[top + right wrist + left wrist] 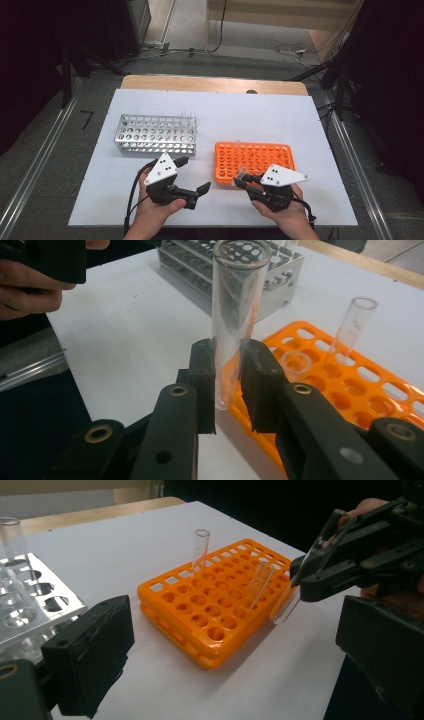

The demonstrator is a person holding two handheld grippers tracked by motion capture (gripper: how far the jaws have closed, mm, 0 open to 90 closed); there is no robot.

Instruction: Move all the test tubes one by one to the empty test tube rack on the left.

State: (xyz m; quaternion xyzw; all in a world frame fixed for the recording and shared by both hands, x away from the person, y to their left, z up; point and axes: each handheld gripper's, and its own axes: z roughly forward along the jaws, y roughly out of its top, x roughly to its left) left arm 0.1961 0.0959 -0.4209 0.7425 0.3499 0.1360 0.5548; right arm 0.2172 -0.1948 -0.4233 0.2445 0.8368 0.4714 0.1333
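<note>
My right gripper [227, 375] is shut on a clear glass test tube [232, 315], gripping it near its rounded lower end. The tube [305, 575] hangs tilted just off the near edge of the orange tube rack [210, 605]. Two more tubes [200, 550] [260, 582] stand in that rack. In the high view the right gripper [242, 179] sits at the near left corner of the orange rack [255, 160]. Left of it, my left gripper [192, 175] is open with nothing between its fingers, in front of the metal rack [155, 132].
The metal rack [25, 600] holds a few glass tubes at its right end, one of them [12, 537] upright. Both racks rest on a white sheet [220, 110] over a wooden table. Dark curtains and floor cables [295, 50] lie beyond the far edge.
</note>
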